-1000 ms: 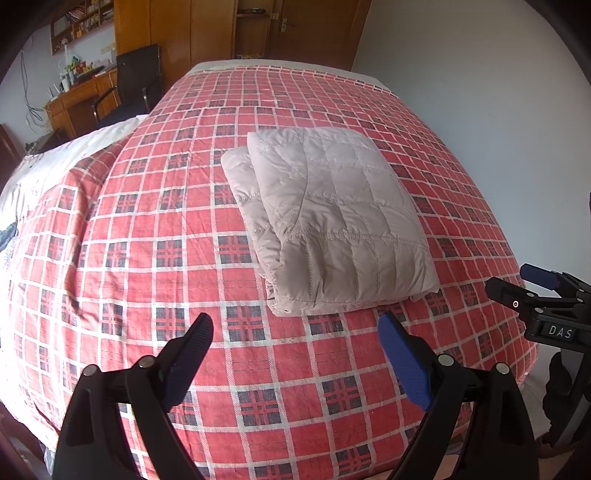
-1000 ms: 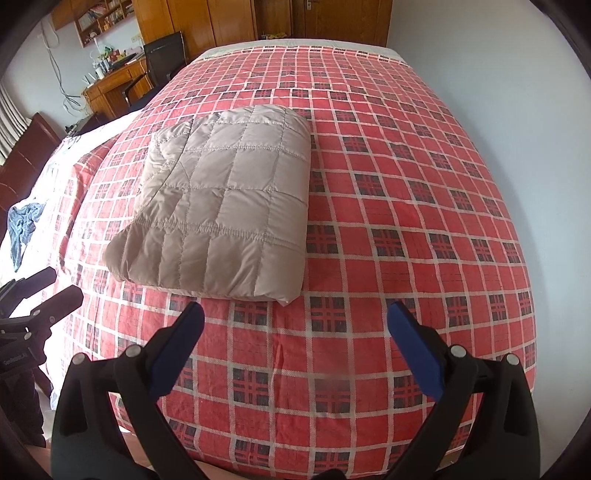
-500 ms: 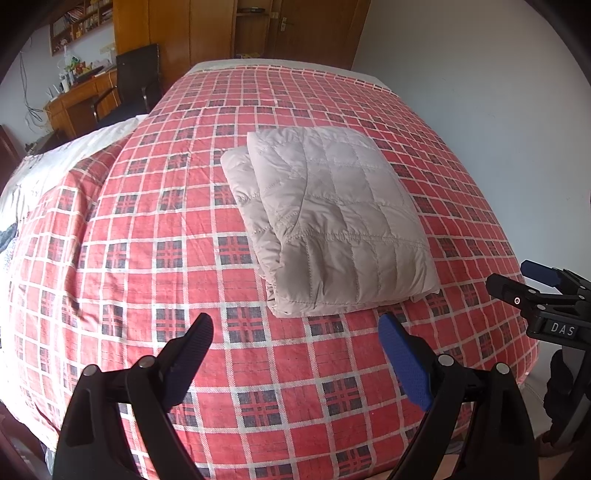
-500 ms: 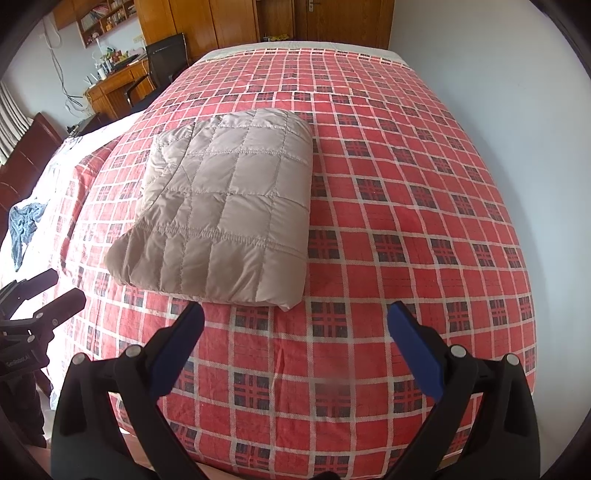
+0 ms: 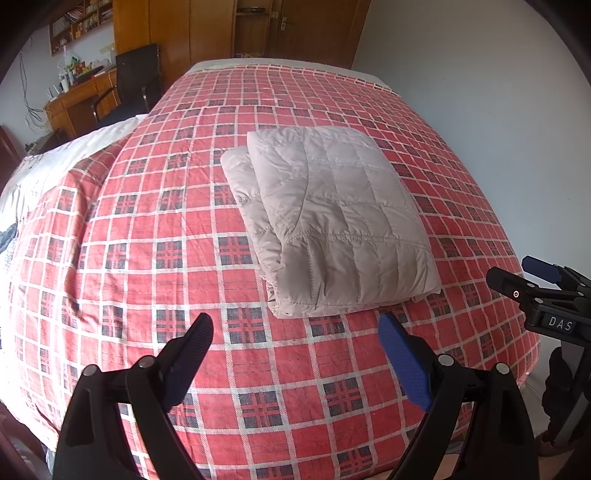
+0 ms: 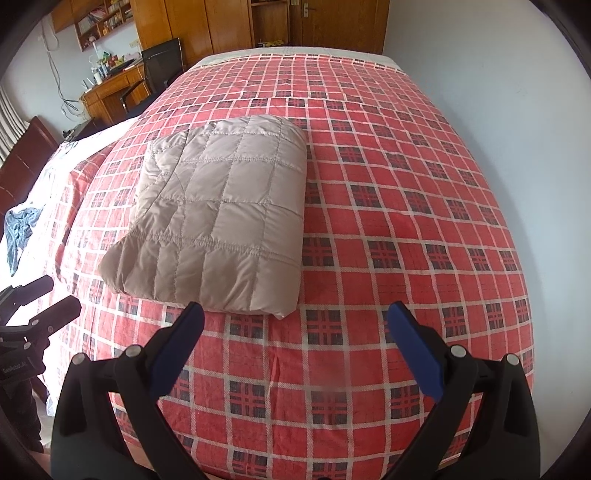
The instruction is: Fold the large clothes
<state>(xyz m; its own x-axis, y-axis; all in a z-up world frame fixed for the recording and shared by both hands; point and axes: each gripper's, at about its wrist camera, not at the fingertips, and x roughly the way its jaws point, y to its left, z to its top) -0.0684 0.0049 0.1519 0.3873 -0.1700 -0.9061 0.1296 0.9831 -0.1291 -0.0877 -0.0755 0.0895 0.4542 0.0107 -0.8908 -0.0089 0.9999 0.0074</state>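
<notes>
Bedroom, red plaid bedspread (image 5: 155,258). Beige quilted jacket (image 5: 340,225) folded, unmoved since earlier frames. Left tongs (image 5: 295,332), right tongs (image 6: 295,321) released, empty, barely shifted. Fold appears complete.

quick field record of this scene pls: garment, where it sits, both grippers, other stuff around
garment: beige quilted puffer jacket, folded into a compact rectangle
surface: bed with red plaid cover, jacket lying flat on it
left gripper: open, empty, short of the jacket's near edge
right gripper: open, empty, left finger tip overlapping the jacket's near edge in view; contact cannot be told
fold state: looks finished, layered edges visible on the jacket's left side
background: wooden desk, black chair, wooden wardrobe
</notes>
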